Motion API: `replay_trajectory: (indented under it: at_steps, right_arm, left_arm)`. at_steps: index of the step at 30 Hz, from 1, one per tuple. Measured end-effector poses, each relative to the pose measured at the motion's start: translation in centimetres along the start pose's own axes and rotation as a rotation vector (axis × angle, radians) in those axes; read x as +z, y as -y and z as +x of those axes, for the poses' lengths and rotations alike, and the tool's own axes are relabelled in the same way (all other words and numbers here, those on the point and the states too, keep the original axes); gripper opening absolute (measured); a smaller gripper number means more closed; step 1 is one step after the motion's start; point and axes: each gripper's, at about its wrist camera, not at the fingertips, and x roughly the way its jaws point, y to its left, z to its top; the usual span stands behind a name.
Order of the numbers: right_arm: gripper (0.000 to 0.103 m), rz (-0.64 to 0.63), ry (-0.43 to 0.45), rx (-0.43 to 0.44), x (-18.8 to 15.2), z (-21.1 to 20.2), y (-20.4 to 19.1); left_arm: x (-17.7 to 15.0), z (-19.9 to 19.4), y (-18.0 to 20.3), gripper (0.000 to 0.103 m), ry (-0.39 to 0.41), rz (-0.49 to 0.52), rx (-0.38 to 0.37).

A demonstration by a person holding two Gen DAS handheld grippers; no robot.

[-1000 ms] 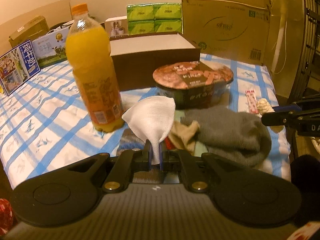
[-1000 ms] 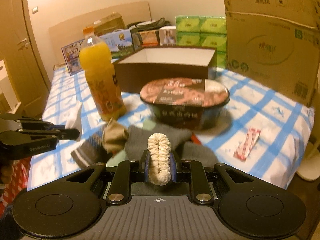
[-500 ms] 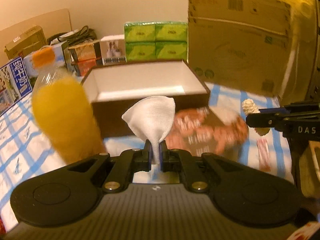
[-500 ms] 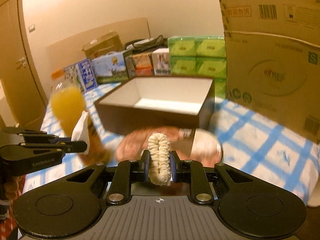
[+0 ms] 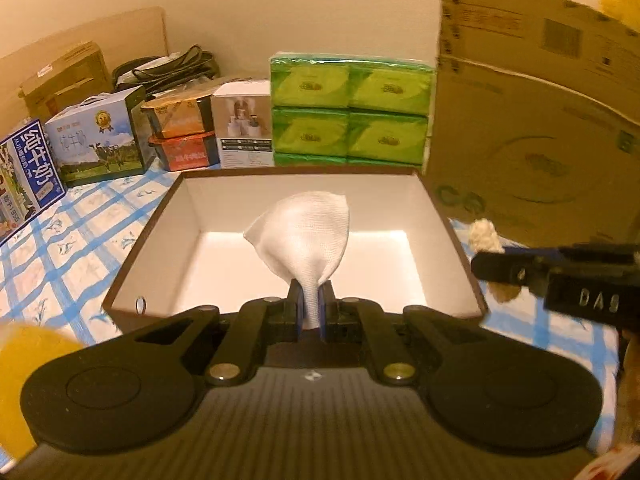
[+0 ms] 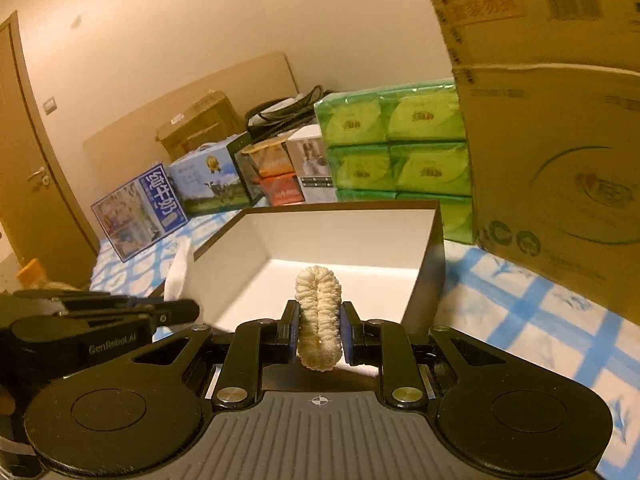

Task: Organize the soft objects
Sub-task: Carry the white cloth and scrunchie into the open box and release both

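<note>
- Left gripper: matte black body, ribbed grey top, two round discs, brass-coloured screws, blue-edged finger pads.
- Right gripper: same black build, crosshair mark; side lettering "DAS" shows in the left view.

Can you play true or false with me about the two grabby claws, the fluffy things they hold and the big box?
1. The left gripper pinches a white knitted cloth. True.
2. The right gripper is empty. False: it is shut on a cream ribbed scrunchie.
3. The brown open box with a white inside already holds socks. False: its inside shows nothing in it.
4. Green tissue packs are stacked behind the box. True.
</note>
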Motion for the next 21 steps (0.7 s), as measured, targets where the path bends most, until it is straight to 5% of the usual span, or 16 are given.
replay_trajectory:
  at_steps: [12,15,21]
  right_arm:
    - [0.023,0.024,-0.045,-0.010,1.0,5.1,2.6]
    - [0.047,0.068,-0.048,0.009,1.3,5.8,3.1]
    - [0.049,0.074,-0.038,0.007,1.9,6.0,3.3]
  left_arm:
    - [1.8,5.9,0.0,0.010,-0.073,-0.073,0.037]
    - [1.9,6.8,-0.3,0.025,-0.090,-0.114,0.019]
    - [1.8,7.2,-0.8,0.028,-0.104,-0.134,0.017]
